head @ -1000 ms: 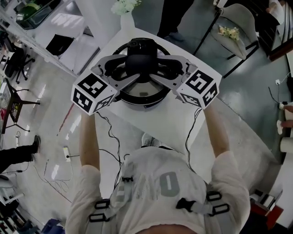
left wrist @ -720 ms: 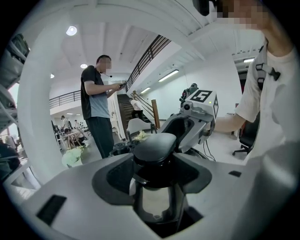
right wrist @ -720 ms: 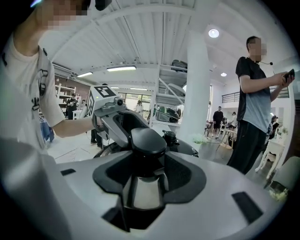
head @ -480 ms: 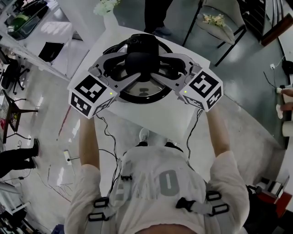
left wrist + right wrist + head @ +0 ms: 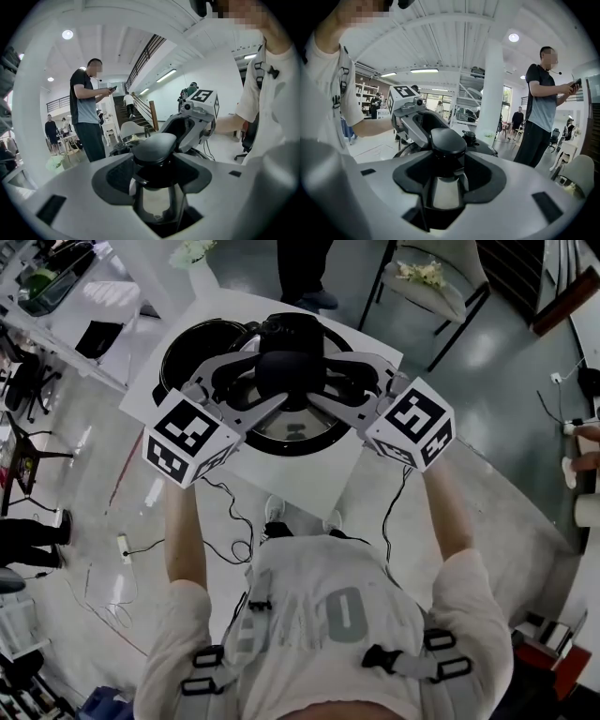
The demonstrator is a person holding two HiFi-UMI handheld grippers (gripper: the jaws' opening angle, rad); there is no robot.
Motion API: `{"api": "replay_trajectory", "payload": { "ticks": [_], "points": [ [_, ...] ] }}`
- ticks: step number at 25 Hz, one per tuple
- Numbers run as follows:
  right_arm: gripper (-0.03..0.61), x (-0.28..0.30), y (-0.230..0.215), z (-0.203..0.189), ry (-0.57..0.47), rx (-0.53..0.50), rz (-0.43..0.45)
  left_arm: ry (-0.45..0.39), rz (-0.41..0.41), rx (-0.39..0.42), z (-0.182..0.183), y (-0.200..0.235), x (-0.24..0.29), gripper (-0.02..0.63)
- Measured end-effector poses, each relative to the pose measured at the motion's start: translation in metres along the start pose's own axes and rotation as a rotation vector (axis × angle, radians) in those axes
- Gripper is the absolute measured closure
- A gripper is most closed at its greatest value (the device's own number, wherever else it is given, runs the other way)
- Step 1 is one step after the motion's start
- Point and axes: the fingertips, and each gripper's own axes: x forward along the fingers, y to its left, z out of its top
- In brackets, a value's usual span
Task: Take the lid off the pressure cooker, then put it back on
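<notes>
Near to far, head view. The person point(image 5: 328, 634) reaches forward with 2 arms, each ending at a gripper: left marker cube point(image 5: 187, 439), right marker cube point(image 5: 412, 423). The left claw point(image 5: 255, 381) and right claw point(image 5: 330, 379) meet from opposite sides, each clamped on the black knob point(image 5: 286, 367) of the lid point(image 5: 292, 432). The lid is off the pressure cooker point(image 5: 183, 357), held just right of its open black pot, over the white surface point(image 5: 337, 474). Beyond: 1 chair point(image 5: 427, 287) and 1 standing bystander point(image 5: 86, 108).
</notes>
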Motion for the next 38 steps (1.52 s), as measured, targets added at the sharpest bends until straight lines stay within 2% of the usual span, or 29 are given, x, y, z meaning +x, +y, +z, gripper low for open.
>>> {"api": "replay_trajectory", "payload": {
  "ticks": [4, 12, 29, 38],
  "points": [
    [0.370, -0.024, 0.007, -0.019, 0.006, 0.012, 0.029, 0.015, 0.015, -0.024, -0.001, -0.028, 0.014, 0.354],
    [0.370, -0.039, 0.021, -0.068, 0.044, 0.059, 0.084, 0.051, 0.023, -0.102, -0.031, -0.066, 0.038, 0.353],
    [0.371, 0.019, 0.046, -0.170, 0.129, 0.131, 0.179, 0.126, 0.032, -0.256, -0.150, -0.080, 0.065, 0.353],
    [0.371, 0.040, 0.061, -0.219, 0.204, 0.156, 0.186, 0.203, 0.029, -0.311, -0.209, -0.094, 0.078, 0.353]
  ]
}}
